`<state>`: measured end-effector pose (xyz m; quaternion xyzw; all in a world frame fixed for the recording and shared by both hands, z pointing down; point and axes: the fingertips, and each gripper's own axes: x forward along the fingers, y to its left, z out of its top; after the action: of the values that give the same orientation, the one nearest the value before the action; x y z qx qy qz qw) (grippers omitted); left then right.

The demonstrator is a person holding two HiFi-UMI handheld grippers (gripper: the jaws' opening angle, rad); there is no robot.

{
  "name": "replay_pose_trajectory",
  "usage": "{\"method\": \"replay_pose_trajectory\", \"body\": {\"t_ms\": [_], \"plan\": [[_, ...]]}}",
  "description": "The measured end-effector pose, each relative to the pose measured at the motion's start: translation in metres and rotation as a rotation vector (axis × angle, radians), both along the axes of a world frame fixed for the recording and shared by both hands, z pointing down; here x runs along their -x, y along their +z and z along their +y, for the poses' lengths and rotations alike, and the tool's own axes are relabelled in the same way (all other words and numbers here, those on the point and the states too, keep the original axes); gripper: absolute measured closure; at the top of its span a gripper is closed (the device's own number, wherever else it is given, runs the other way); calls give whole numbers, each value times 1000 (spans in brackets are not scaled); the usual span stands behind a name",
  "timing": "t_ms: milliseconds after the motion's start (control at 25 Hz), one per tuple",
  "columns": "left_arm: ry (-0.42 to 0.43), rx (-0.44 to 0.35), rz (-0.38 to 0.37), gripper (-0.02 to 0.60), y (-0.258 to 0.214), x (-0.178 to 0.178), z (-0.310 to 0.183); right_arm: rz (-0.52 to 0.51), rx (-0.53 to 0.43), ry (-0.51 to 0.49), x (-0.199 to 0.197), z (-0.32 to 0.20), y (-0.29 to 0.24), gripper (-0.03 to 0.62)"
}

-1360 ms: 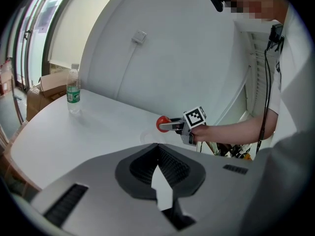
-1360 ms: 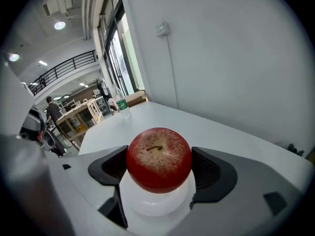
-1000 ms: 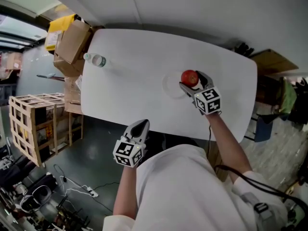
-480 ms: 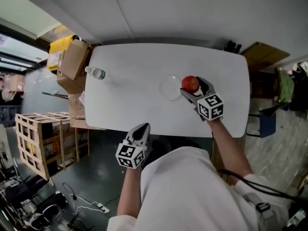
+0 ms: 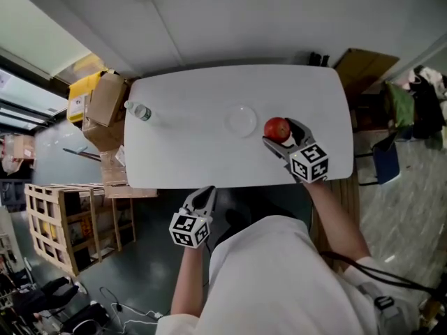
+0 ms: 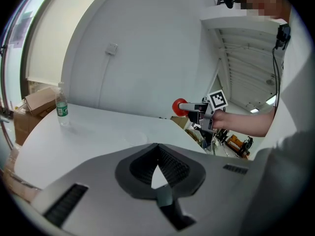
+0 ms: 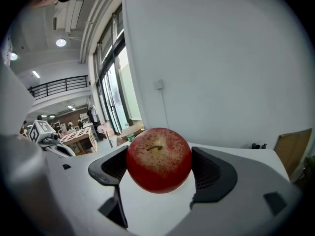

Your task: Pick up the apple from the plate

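Right of frame centre, the right gripper (image 5: 281, 134) has its fingers (image 7: 212, 174) clamped on the apple (image 5: 277, 127), just right of the plate (image 5: 241, 121); the left gripper (image 5: 202, 198), fingers together, hangs lower, well apart.

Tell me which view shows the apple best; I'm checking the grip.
The right gripper view: the apple fills the middle, stem up, clamped in the right tool. The head view shows it small from above; the left gripper view, a distant red spot.
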<state>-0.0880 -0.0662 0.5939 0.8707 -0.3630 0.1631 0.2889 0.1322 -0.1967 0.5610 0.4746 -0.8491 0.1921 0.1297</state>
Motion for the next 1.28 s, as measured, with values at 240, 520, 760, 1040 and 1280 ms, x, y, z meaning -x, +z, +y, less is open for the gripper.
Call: {"method": "replay_pose_trajectory", "body": {"t_ms": [240,520,760,1040,1280], "plan": [[8,11,3,580,6,32,39,-20,-13,53,5,49,-12,212],[38,-10,33,580,0,43,63,-23,-50,141,-9,92,-33,212],[124,-40,53,580,-16,33,79,-26,-66,235,-30,125,-46,212],[169,-61,58,580,-23,29,86,-15,-69,278,-43,150,-51,212],[143,-72,53,580,-29,26,83,-43,-91,305,-59,156,-61,212]]}}
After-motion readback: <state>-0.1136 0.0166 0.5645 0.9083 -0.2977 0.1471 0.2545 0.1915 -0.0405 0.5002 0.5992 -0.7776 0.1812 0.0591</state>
